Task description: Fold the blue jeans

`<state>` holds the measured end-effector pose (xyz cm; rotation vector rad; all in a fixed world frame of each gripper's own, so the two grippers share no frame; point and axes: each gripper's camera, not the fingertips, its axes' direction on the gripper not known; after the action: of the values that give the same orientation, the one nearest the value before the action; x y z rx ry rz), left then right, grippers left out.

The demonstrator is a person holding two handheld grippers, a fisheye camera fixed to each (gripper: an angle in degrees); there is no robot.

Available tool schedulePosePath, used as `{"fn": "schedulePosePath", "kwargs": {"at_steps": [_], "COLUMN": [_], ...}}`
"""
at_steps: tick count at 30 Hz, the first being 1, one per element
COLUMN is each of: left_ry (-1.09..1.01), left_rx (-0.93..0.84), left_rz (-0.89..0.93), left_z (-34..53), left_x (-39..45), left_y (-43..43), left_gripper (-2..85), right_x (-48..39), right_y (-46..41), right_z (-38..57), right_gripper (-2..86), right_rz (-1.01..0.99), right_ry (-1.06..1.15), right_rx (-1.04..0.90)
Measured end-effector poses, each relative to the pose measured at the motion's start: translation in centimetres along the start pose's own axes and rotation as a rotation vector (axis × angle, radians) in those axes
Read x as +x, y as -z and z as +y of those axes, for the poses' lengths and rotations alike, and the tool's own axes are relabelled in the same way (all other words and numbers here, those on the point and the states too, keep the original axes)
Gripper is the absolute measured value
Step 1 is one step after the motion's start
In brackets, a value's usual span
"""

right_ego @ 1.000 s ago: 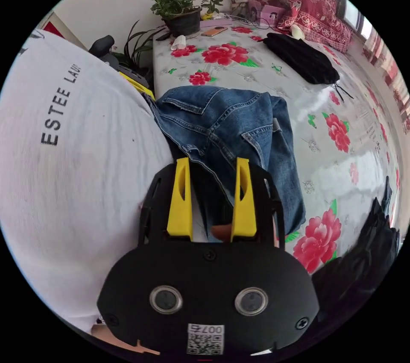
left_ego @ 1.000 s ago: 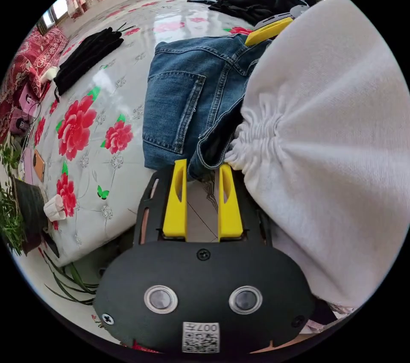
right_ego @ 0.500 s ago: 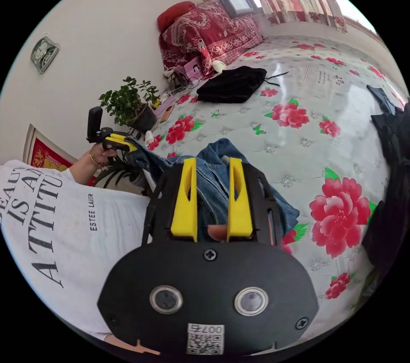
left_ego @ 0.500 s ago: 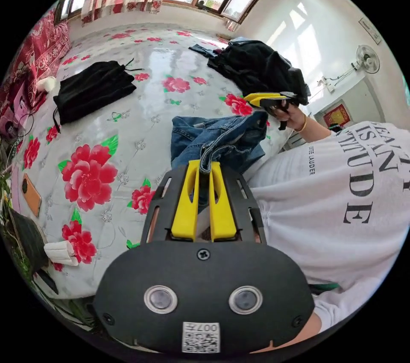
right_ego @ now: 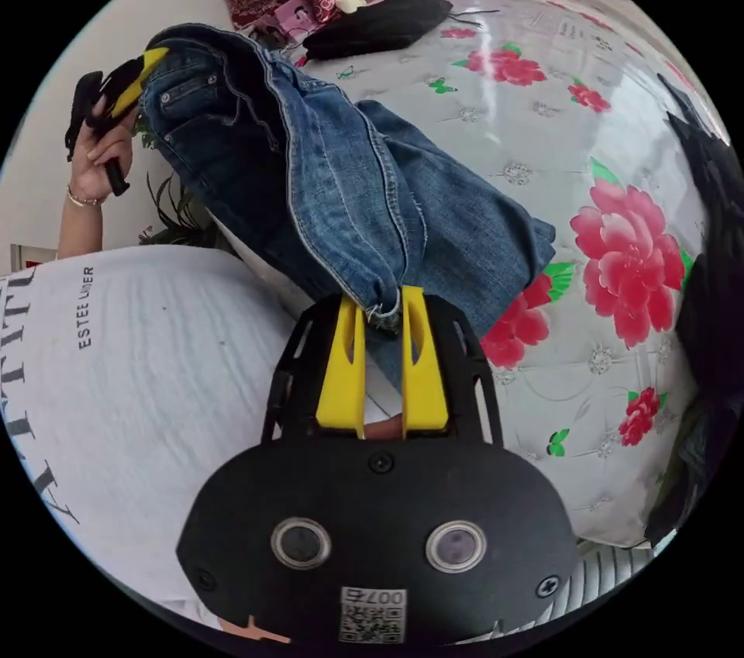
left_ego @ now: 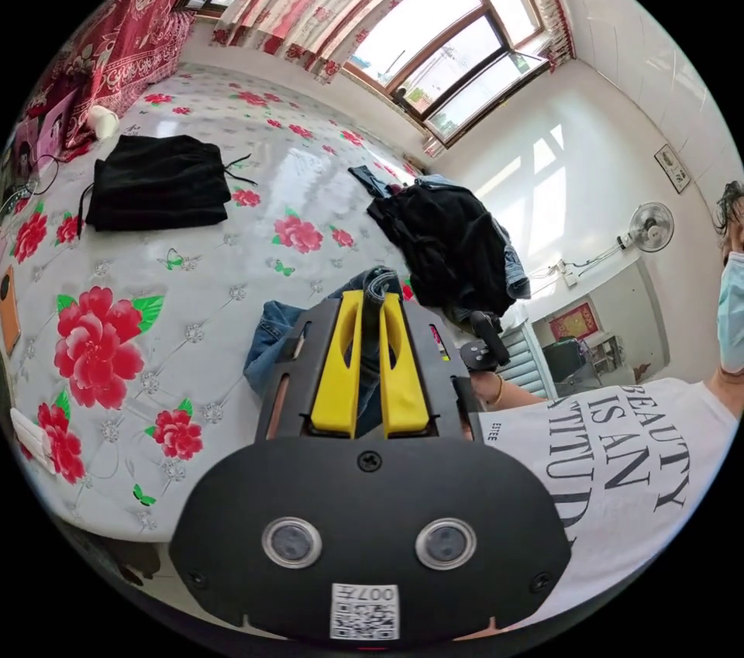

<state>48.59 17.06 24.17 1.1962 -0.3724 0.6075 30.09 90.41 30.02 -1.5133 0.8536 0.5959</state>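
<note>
**Jeans held up at both ends over the bed**

My left gripper (left_ego: 370,301) has its yellow jaws nearly closed, with a fold of the blue jeans (left_ego: 372,284) pinched between them at the tips. Below that grip, more denim sags down onto the flowered bed cover (left_ego: 194,263).

My right gripper (right_ego: 383,309) is closed the same way, its jaws almost together and biting on a frayed denim edge. From there, in the right gripper view, the jeans (right_ego: 333,177) run up and away as a wide band to the waistband with its pocket, where my left gripper (right_ego: 138,78) shows as a yellow tip gripped in my hand (right_ego: 105,150). The far part of the cloth rests on the bed beside a large red flower print (right_ego: 632,263).

In the left gripper view, the handle of my other gripper (left_ego: 484,348) pokes out just right of the jaws, next to my wrist and my white printed shirt (left_ego: 620,456).

On the bed, well apart from the jeans, a folded black garment (left_ego: 151,181) lies flat with its drawstrings trailing, and a heap of dark clothes (left_ego: 446,247) sits toward the window (left_ego: 442,61) side. Red patterned bedding (left_ego: 116,46) is stacked at the far end. A potted plant's leaves (right_ego: 167,212) show behind my arm; its pot is hidden.
</note>
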Motion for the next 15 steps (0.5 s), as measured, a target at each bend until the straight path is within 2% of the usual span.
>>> {"fn": "schedulePosePath", "kwargs": {"at_steps": [1, 3, 6, 8, 12, 15], "left_ry": [-0.030, -0.100, -0.243, -0.300, -0.448, -0.548], "left_rx": [0.026, 0.041, -0.025, -0.126, -0.489, -0.704], "left_rz": [0.006, 0.028, 0.133, 0.190, 0.171, 0.144], "left_z": [0.0, 0.4, 1.8, 2.9, 6.6, 10.0], "left_x": [1.0, 2.8, 5.1, 5.7, 7.2, 7.8], "left_y": [0.4, 0.3, -2.7, -6.5, -17.4, -23.3], "left_gripper": [2.7, 2.8, 3.0, 3.1, 3.9, 5.6], "right_x": [0.6, 3.8, 10.0, 13.2, 16.5, 17.3], "right_y": [0.9, 5.6, 7.6, 6.3, 1.9, 3.1], "right_z": [0.0, 1.5, 5.1, 7.0, 9.0, 10.2], "right_gripper": [9.3, 8.6, 8.6, 9.0, 9.9, 10.6], "right_rz": [-0.082, -0.436, -0.756, -0.791, -0.680, -0.653], "right_ry": [-0.021, -0.112, -0.302, -0.422, -0.594, -0.590], "right_rx": [0.017, 0.186, 0.356, 0.363, 0.216, 0.286]}}
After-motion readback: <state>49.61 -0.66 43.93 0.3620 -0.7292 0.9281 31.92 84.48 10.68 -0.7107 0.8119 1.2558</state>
